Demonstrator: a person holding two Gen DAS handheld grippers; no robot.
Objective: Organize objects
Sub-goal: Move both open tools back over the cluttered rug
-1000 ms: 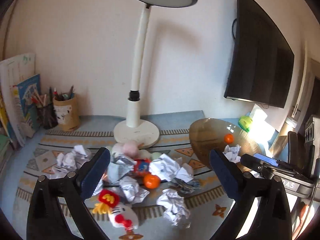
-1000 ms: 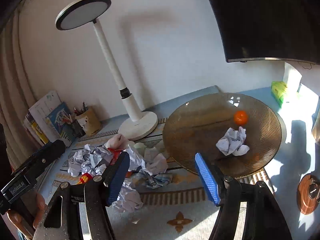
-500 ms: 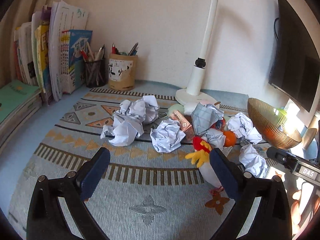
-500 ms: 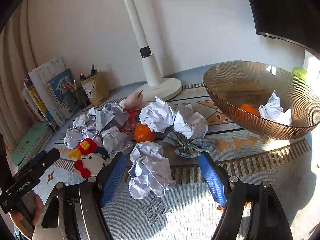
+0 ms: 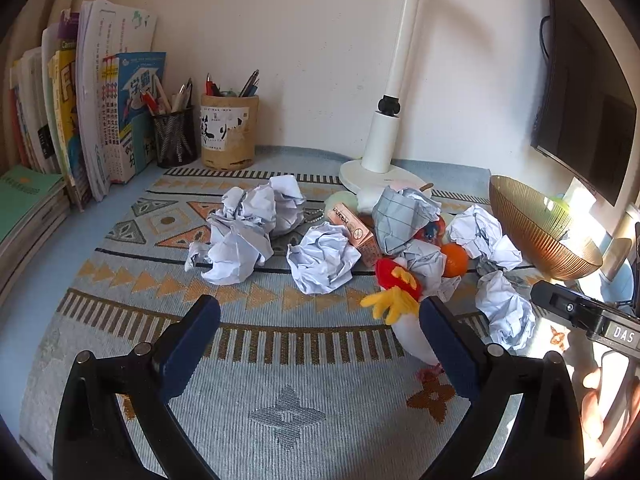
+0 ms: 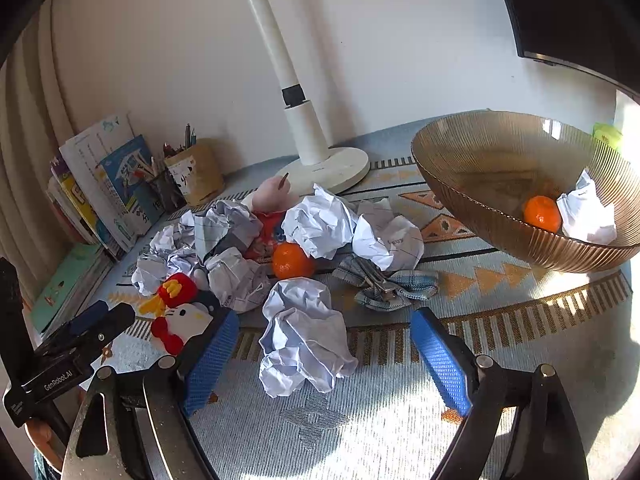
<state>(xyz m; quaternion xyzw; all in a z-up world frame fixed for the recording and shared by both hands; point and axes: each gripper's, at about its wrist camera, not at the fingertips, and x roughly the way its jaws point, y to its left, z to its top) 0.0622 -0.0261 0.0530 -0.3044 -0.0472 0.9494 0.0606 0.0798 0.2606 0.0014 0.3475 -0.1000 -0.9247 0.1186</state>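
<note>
My right gripper (image 6: 324, 344) hovers low over the patterned mat (image 6: 500, 320), its jaws opening. A crumpled paper ball (image 6: 304, 336) lies between the blue pads (image 6: 212, 360), and neither pad presses on it. Behind it are a tangerine (image 6: 292, 261), more paper balls (image 6: 320, 224), a checked cloth (image 6: 384, 284) and a white plush toy (image 6: 182, 316). The amber bowl (image 6: 480, 184) at the right holds a second tangerine (image 6: 542, 213) and a paper ball (image 6: 588, 216). My left gripper (image 5: 320, 320) is open over bare mat, and the plush toy (image 5: 400, 300) is beside its right finger.
A white desk lamp (image 5: 380, 152) stands at the back by the wall. Two pen holders (image 5: 228, 136) and upright books (image 5: 100, 120) fill the back left, with flat books (image 5: 24, 204) at the left edge. A dark monitor (image 5: 580, 92) hangs at the right.
Both grippers sank toward the mat. The left view swung left from the lamp toward the books. The right jaws stand wider, with a paper ball now between them.
</note>
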